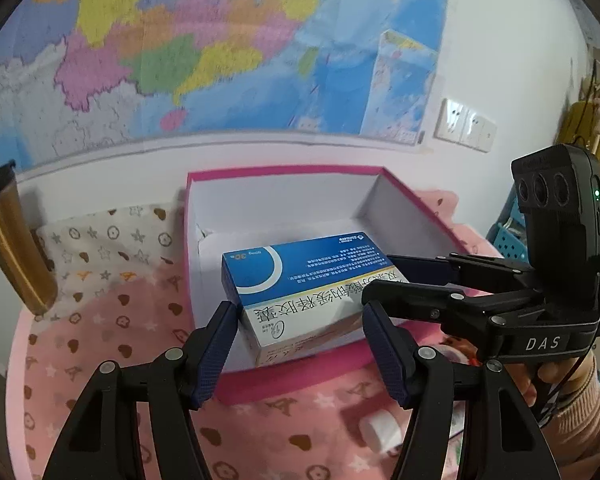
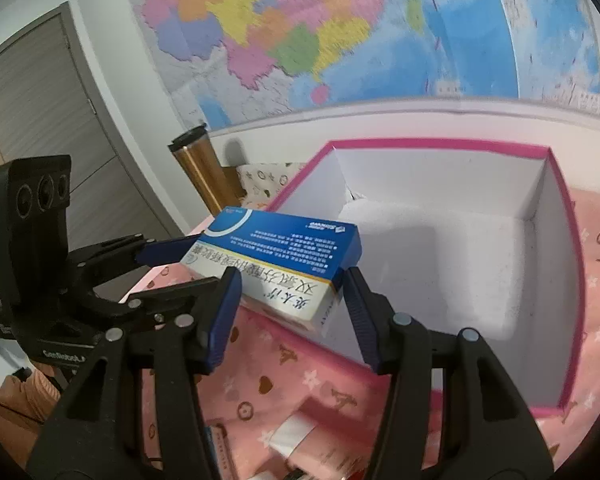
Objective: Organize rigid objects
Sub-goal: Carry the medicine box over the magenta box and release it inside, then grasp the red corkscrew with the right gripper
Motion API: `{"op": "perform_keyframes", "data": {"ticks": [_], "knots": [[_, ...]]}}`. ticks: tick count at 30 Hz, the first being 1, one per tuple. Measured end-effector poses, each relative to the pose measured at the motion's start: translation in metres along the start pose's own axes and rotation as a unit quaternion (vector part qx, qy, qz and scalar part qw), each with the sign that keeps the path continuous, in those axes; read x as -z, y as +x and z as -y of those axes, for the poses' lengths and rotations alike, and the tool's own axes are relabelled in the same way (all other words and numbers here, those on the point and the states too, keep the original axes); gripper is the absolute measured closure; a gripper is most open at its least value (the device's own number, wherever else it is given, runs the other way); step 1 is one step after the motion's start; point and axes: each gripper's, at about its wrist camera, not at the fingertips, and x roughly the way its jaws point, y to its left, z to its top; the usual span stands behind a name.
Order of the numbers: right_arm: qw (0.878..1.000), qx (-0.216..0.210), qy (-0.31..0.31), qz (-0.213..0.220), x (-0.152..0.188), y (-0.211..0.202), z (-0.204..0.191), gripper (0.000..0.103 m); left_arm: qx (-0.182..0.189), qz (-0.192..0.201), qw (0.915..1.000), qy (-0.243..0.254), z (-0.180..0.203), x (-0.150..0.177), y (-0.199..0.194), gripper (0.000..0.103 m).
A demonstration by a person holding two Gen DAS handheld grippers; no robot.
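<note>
Both claws clamped on medicine carton [image 1: 300, 300]: left claw [image 1: 300, 344] across near end, right claw [image 2: 290, 312] across other end. Carton airborne, tilted, over near-left rim of pink-edged storage box [image 1: 404, 216]. Best: level carton, clear pink rim, lower onto white floor, release together. Box interior nearly bare. Gold tumbler [image 1: 16, 248] well apart on bench.
</note>
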Motion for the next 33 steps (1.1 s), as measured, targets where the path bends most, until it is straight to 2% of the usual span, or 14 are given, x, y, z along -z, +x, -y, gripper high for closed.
{"op": "perform_keyframes", "data": {"ticks": [10,14,18,24,26,28,30,33], "knots": [[0.998,-0.008,0.034,-0.049,-0.003,0.039,0.023,0.048,-0.027,-0.034,0.9991,0.001,-0.012,0.003,0.028,0.038],[0.997,-0.013,0.044,-0.054,-0.002,0.040,0.027,0.048,-0.042,-0.027,0.9988,-0.001,-0.011,0.003,0.024,0.038],[0.998,-0.012,0.045,-0.037,0.002,0.018,0.027,0.048,-0.052,-0.004,0.9986,0.002,-0.004,0.005,0.009,0.037],[0.999,0.003,0.028,0.024,0.016,-0.062,0.026,0.047,-0.011,0.025,0.9992,0.030,0.029,0.015,-0.017,0.034],[0.999,0.025,0.022,0.036,0.026,-0.086,0.029,0.047,0.016,0.023,0.9988,0.039,0.043,0.021,-0.019,0.033],[0.998,0.059,0.019,0.030,0.043,-0.102,0.034,0.047,0.035,0.017,0.9980,0.051,0.056,0.028,-0.017,0.033],[0.997,0.073,0.018,0.010,0.058,-0.106,0.037,0.047,0.056,0.004,0.9967,0.060,0.071,0.037,-0.011,0.033],[0.996,0.091,0.005,-0.024,0.083,-0.103,0.037,0.047,0.069,-0.018,0.9953,0.066,0.086,0.047,0.001,0.033]]}}
